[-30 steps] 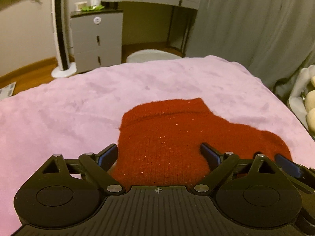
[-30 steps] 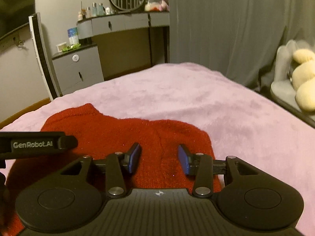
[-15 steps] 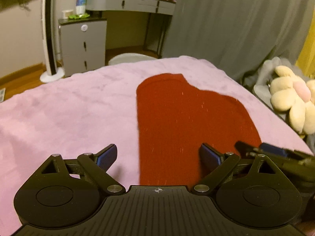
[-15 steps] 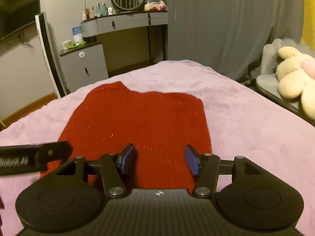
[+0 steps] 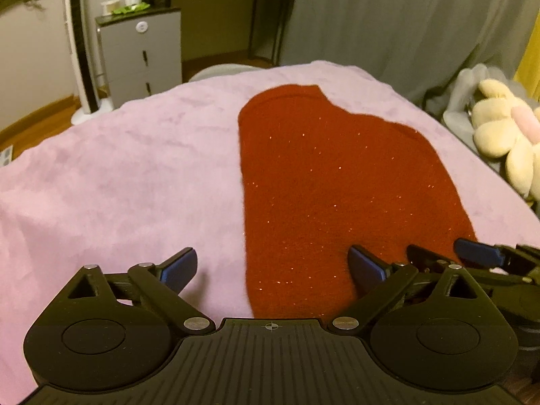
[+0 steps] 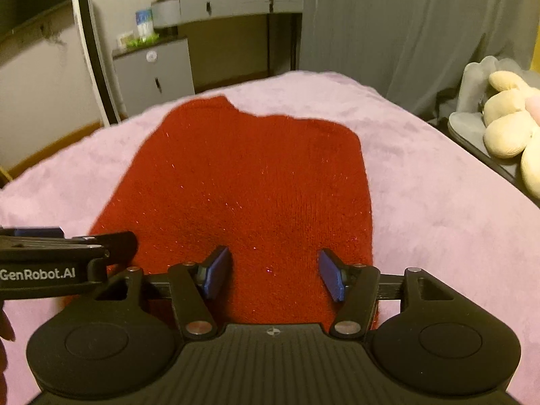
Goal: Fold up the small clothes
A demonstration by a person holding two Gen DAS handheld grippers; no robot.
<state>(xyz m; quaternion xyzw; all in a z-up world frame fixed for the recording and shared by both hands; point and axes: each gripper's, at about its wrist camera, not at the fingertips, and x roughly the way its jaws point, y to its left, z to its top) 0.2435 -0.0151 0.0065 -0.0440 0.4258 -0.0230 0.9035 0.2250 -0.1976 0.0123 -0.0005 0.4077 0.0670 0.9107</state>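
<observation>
A red knit garment (image 5: 330, 182) lies flat on the pink blanket (image 5: 135, 175); it also shows in the right wrist view (image 6: 249, 185). My left gripper (image 5: 273, 270) is open and empty, straddling the garment's near left edge. My right gripper (image 6: 273, 275) is open and empty over the garment's near hem, right of the left one. The right gripper's fingers (image 5: 479, 251) show at the right of the left wrist view. The left gripper's body (image 6: 50, 256) shows at the left of the right wrist view.
A grey drawer cabinet (image 5: 141, 57) and a dressing table (image 6: 229, 6) stand beyond the bed's far edge. A grey curtain (image 5: 405, 20) hangs at the back right. A cream plush toy (image 6: 506, 128) sits on a chair to the right of the bed.
Both grippers have pulled back toward the near hem and risen, so more of the garment shows. The right gripper's fingers have opened wider. The left gripper has shifted left, off the garment's edge.
</observation>
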